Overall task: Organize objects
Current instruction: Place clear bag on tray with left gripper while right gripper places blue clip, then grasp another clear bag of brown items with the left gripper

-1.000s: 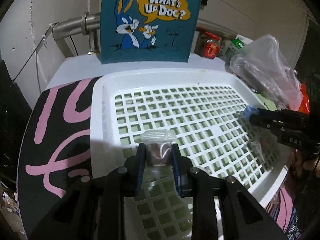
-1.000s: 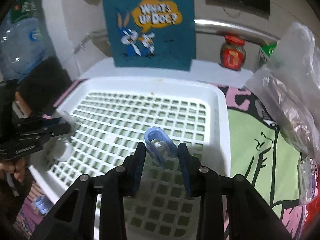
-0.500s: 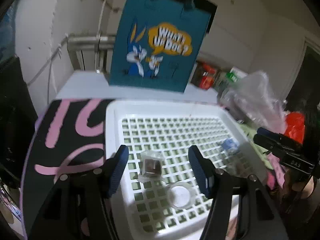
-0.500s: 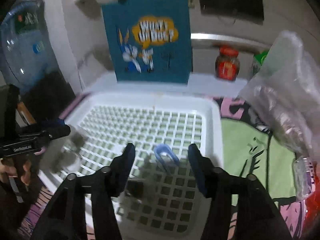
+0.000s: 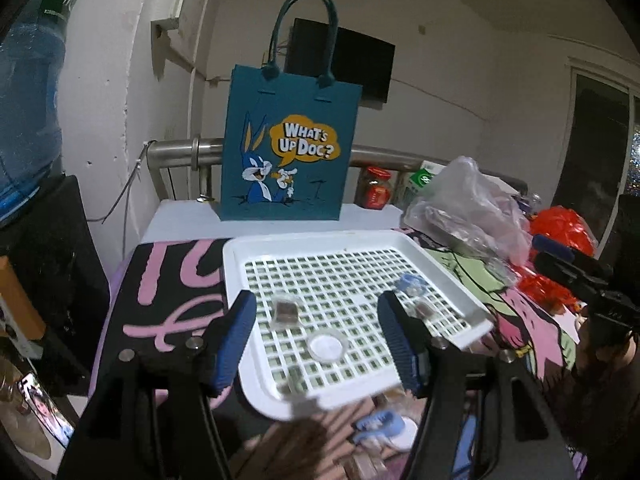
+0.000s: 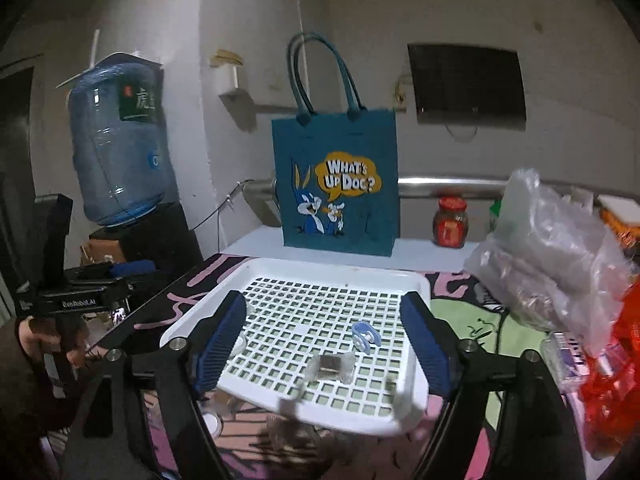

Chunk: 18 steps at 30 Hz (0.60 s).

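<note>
Left tool [image 5: 316,344] spread, empty | right tool [image 6: 324,346] opening, empty | clear cup [image 5: 286,312], lid [image 5: 327,347], blue clip [image 6: 366,336] lay in white tray [image 5: 236,280], ahead of both tools | we judged them light, slippery, crushable; pinch cup by its sides.

Home room, water jug [image 6: 120,148], tote bag [image 5: 288,144]

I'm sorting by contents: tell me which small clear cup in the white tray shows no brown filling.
The round cup nearest the white tray's front edge: pale and empty, while the left cup and right cup hold brown filling.
</note>
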Available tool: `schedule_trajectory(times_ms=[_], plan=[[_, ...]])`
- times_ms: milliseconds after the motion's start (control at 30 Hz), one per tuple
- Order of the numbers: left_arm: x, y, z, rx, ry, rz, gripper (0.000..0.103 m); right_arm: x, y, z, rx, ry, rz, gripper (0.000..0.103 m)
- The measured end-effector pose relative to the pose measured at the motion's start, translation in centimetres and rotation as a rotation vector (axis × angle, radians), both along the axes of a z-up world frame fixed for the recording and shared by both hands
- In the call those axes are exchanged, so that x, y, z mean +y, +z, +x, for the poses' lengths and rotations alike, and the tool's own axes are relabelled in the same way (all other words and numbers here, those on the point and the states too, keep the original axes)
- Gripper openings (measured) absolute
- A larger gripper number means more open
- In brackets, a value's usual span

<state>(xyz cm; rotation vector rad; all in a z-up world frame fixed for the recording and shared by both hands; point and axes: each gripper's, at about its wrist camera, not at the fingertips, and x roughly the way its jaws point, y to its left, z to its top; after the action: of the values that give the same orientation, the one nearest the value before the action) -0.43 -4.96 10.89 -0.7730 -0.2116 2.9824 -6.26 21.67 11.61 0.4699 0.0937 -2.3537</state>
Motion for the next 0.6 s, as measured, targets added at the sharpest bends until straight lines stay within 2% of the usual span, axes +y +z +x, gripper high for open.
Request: schedule_trajectory(times_ms=[233, 600], plan=[[0.9, -1.8, 2.1, -0.044, -0.002, 0.002, 0.062, 1.2, -2.2, 2.0, -0.038, -0.004, 0.040, 0.082], [3.3, -5.9, 3.1, -0.190, -0.043, -0.028, 0.062, 1.3, -6.3, 2.0, -0.161, -0.016, 0.114, 0.082]])
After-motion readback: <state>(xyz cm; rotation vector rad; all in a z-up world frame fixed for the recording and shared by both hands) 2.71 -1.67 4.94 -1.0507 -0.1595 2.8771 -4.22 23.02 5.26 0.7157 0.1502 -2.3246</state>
